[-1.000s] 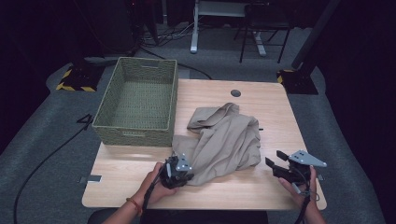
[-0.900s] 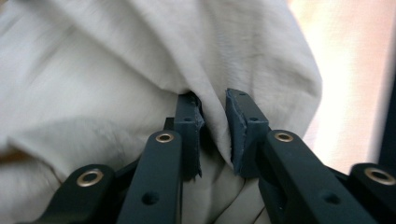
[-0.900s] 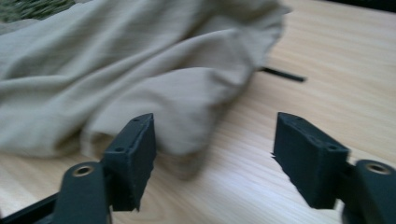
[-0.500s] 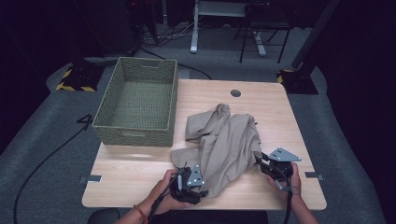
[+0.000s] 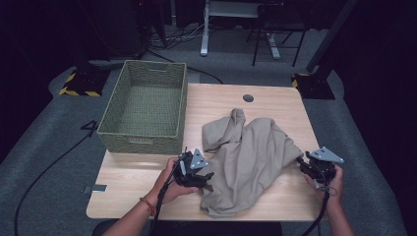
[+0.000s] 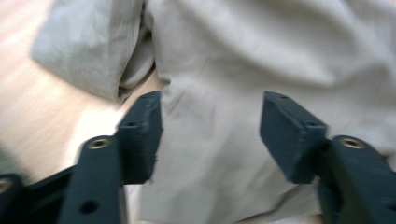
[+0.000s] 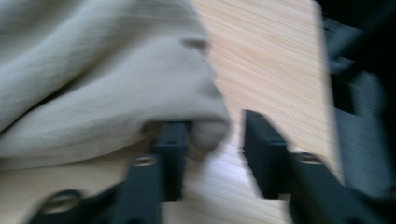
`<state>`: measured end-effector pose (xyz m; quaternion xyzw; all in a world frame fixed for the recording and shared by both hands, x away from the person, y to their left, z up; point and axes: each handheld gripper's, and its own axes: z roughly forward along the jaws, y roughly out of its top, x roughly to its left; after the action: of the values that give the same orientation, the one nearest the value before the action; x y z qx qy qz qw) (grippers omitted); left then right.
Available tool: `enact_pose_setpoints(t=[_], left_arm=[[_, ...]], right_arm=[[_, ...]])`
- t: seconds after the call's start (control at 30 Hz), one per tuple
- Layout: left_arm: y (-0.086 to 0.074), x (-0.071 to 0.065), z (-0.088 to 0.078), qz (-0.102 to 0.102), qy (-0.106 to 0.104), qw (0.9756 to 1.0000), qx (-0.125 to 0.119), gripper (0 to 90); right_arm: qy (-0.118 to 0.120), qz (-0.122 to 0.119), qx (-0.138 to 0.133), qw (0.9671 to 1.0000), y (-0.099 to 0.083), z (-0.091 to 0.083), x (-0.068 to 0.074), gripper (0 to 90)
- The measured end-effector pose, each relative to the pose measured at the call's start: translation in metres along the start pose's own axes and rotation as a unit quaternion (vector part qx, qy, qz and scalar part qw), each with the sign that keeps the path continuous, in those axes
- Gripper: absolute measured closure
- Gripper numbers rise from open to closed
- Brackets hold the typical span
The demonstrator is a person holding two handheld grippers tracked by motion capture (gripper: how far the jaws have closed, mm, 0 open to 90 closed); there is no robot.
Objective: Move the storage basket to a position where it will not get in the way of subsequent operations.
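Observation:
A beige cloth [image 5: 248, 157] lies crumpled on the wooden table [image 5: 275, 98], right of centre. My left gripper [image 5: 206, 179] is at the cloth's lower left edge; in the left gripper view its jaws [image 6: 212, 116] stand apart over the fabric [image 6: 243, 46], having just closed a little, and the pads do not press on the cloth between them. My right gripper [image 5: 301, 164] is at the cloth's right corner. Its jaws [image 7: 215, 135] have just been opening; a fold of cloth [image 7: 93, 70] drapes over the left jaw and reaches partly into the gap.
A woven green basket [image 5: 142, 142] stands at the table's left, reaching past its edge. A round cable hole [image 5: 248, 98] sits near the far edge. Dark floor, cables and furniture legs lie beyond the table.
The right gripper went left onto the cloth's corner, then drew back to the right. The left gripper shifted along the near left edge and rose. The cloth now lies more spread out.

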<state>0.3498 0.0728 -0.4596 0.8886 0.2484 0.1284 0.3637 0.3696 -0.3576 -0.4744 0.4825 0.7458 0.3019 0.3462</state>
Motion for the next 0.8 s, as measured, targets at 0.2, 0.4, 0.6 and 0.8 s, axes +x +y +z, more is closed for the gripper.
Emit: enact_pose_setpoints(t=[0.2, 0.4, 0.6, 0.8], left_arm=[[0.002, -0.019, 0.02, 0.03, -0.036, 0.9988, 0.013, 51.4], [0.001, -0.045, 0.036, 0.059, -0.073, 0.9949, 0.039, 55.5], [0.007, -0.07, 0.049, 0.077, -0.103, 0.9908, 0.039, 55.0], [0.012, -0.067, 0.045, 0.072, -0.08, 0.9938, 0.029, 35.2]], right_arm=[[0.053, 0.043, -0.053, 0.9962, 0.0, -0.031, -0.019, 40.3], [0.115, 0.027, -0.095, 0.9884, 0.017, -0.049, 0.008, 39.4], [0.183, -0.047, -0.077, 0.979, 0.028, -0.038, 0.065, 39.1], [0.211, -0.063, -0.017, 0.9754, 0.016, -0.008, 0.084, 40.4]])
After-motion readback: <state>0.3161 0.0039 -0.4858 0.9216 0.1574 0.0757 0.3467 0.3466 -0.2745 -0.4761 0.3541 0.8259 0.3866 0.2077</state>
